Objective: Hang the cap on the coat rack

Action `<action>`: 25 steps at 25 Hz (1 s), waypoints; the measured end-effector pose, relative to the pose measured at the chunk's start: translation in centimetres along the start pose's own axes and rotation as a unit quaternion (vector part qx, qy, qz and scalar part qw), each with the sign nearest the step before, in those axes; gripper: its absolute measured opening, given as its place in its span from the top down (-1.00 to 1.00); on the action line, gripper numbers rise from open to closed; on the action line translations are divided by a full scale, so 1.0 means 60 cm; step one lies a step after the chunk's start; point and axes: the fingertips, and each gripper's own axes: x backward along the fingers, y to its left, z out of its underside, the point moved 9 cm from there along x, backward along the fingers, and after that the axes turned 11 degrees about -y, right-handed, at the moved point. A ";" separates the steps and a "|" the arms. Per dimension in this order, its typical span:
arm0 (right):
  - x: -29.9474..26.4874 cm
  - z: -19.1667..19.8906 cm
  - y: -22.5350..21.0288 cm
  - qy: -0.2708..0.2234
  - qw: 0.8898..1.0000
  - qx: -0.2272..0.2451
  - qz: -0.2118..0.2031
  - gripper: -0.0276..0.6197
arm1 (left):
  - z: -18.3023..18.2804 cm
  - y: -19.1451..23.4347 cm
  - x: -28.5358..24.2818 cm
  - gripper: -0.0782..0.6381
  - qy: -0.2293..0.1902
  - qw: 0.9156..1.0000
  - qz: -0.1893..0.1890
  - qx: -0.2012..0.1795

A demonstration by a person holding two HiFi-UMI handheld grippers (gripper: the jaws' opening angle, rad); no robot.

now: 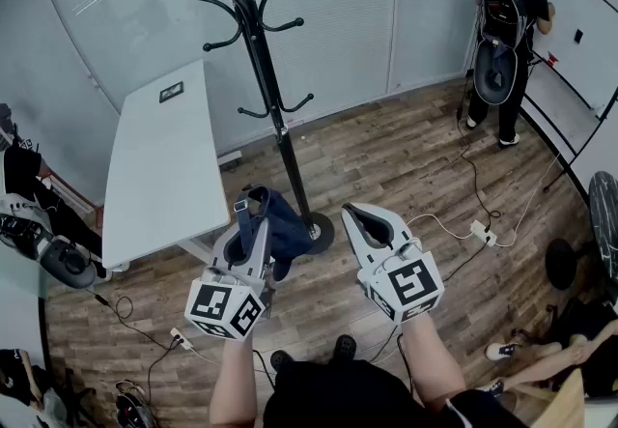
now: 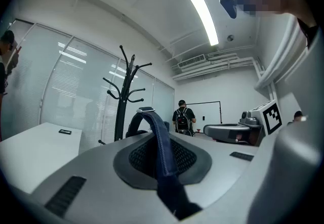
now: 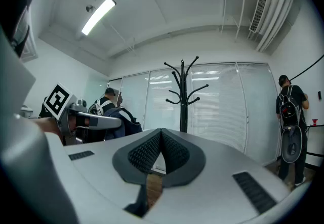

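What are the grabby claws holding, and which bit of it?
The left gripper pinches the dark blue cap by its narrow strap. The right gripper is shut, with nothing in it.

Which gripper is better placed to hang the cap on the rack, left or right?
Left. The left gripper is shut on the cap by its strap, with the rack just ahead. The right gripper is shut and empty.
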 end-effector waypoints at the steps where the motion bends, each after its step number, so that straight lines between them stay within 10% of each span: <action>1: 0.000 -0.003 0.003 0.000 1.000 -0.003 0.004 0.82 | -0.003 0.001 0.002 0.66 0.000 1.000 0.001 -0.002; 25: -0.025 0.014 0.013 0.005 0.999 -0.032 -0.025 0.82 | -0.005 0.027 0.014 0.66 -0.003 0.999 -0.032 -0.009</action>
